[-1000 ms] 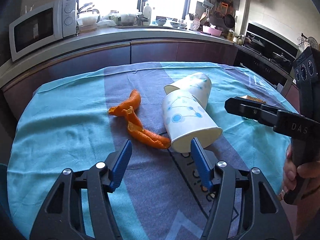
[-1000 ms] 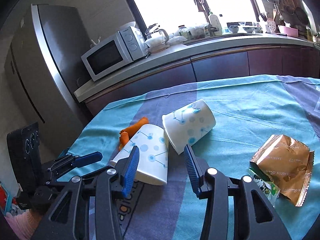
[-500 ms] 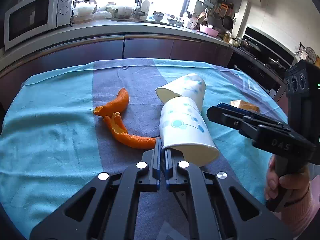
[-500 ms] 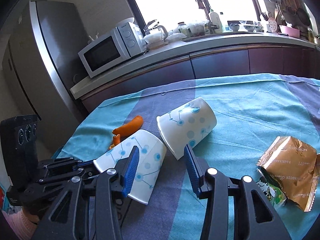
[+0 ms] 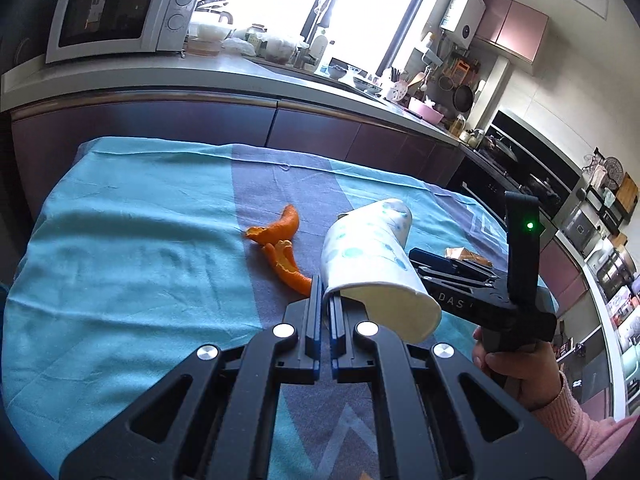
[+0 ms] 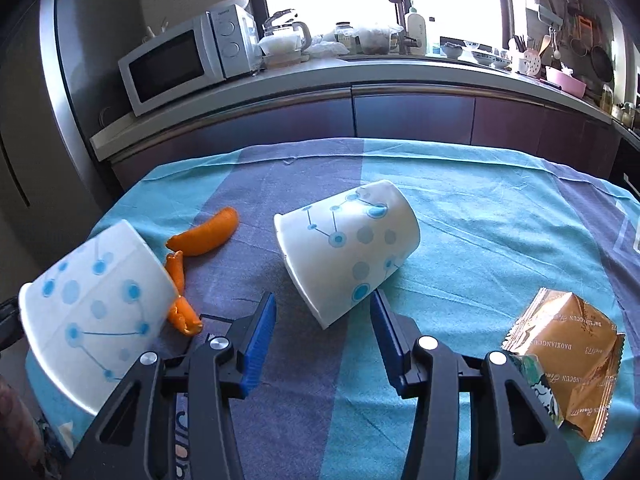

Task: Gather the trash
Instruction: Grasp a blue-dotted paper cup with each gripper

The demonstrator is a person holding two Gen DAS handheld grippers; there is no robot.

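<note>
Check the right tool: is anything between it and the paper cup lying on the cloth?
Nothing visible. The right tool is open, and the lying paper cup sits just beyond its tips. The orange peel and snack wrapper lie off to either side.

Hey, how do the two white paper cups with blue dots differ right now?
The white paper cup with blue dots nearer the orange peel is pinched at its rim by the shut left tool and tilted up off the teal cloth. The other dotted paper cup lies on its side on the cloth, untouched, just ahead of the open right tool. Both share the same white paper and blue dot-and-line print.
</note>
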